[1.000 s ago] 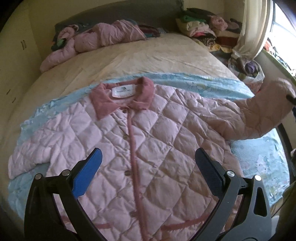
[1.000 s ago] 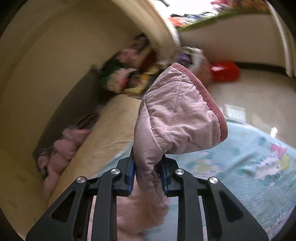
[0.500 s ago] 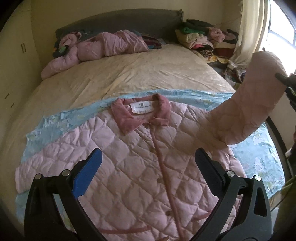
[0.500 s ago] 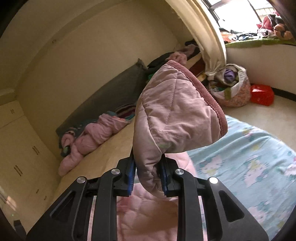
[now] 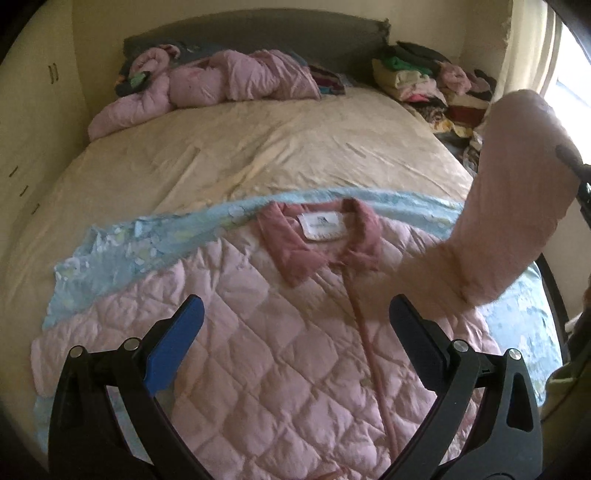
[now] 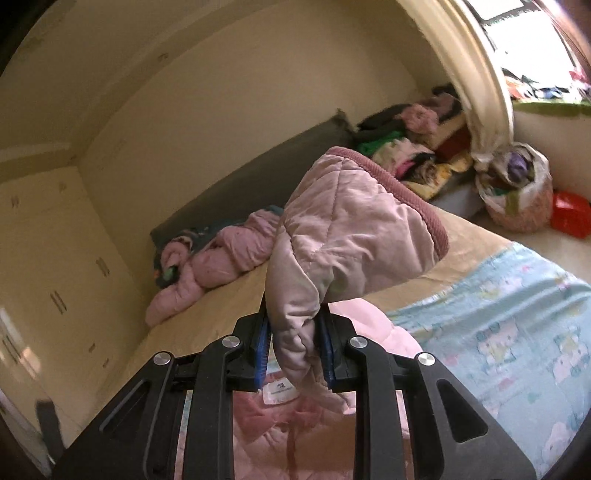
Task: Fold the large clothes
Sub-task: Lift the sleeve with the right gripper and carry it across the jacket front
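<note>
So the surface here is a big bed (image 5: 280, 147) with a cream-yellow sheet, and a light blue cartoon-print blanket (image 5: 122, 251) is spread across its near half. Room's pretty lived-in. In the left wrist view, far left of the frame, there's a cream wardrobe (image 5: 33, 122) with small handles. A dark grey headboard (image 5: 258, 33) runs across the top, and right below it a second pink padded garment (image 5: 207, 85) is crumpled up in a heap. Upper right has a messy pile of folded clothes (image 5: 424, 81) by the curtain (image 5: 524, 48) and the window.

The pink quilted jacket (image 5: 280, 354) lies front-up on the blue blanket in the lower middle of the frame, its darker pink collar (image 5: 317, 243) and white label pointing toward the headboard. The left gripper (image 5: 295, 332) hovers over it with jaws spread wide, holding nothing.

Right side of that frame: one sleeve (image 5: 517, 206) is lifted up off the bed and blocks part of the clothes pile.

In the right wrist view, the right gripper (image 6: 293, 350) is clamped on that sleeve (image 6: 351, 243) just below the ribbed cuff, which flops over above the fingers and hides a chunk of the bed. Far right there's a stuffed bag (image 6: 517, 192) on the floor, next to something red (image 6: 570, 214).
</note>
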Motion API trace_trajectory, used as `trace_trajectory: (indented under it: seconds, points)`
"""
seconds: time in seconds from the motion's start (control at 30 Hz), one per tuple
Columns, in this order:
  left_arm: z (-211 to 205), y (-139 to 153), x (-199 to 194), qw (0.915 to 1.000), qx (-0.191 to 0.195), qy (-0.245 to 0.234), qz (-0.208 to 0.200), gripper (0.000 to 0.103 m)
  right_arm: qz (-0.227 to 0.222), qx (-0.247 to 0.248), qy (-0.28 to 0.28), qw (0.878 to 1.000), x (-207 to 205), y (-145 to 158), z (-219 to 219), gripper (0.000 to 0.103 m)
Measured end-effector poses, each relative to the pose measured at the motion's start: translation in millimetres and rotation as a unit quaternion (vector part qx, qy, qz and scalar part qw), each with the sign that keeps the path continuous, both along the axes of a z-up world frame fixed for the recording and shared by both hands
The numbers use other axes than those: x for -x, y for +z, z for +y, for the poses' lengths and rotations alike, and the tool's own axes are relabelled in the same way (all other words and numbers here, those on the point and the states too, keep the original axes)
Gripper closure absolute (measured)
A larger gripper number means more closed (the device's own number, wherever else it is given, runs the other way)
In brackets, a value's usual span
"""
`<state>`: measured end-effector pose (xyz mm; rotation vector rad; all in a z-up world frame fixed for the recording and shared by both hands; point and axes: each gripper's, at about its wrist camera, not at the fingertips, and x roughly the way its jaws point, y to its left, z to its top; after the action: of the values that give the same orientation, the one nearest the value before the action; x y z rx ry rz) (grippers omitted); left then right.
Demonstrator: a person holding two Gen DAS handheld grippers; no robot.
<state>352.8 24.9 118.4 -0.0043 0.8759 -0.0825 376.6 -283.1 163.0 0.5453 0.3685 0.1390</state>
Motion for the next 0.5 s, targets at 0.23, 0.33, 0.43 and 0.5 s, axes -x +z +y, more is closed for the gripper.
trace_trajectory:
  seconds: [0.23,0.33,0.43,0.5]
  points:
    - [12,-8,-9,0.9993,0.034,0.015,0.0,0.009,-0.009,0.009,0.048,0.999,-14,-26,36,0.081]
    - [15,-15,-12,0.9992,0.035,0.021,0.004,0.009,-0.011,0.018,0.063,0.998,-21,-35,53,0.081]
    - [21,-20,-16,0.9984,0.048,0.026,0.011,0.009,-0.003,0.015,0.078,0.997,-27,-45,66,0.081]
    - [24,-22,-17,0.9979,0.057,0.03,0.011,0.009,0.003,0.015,0.091,0.996,-29,-54,76,0.081]
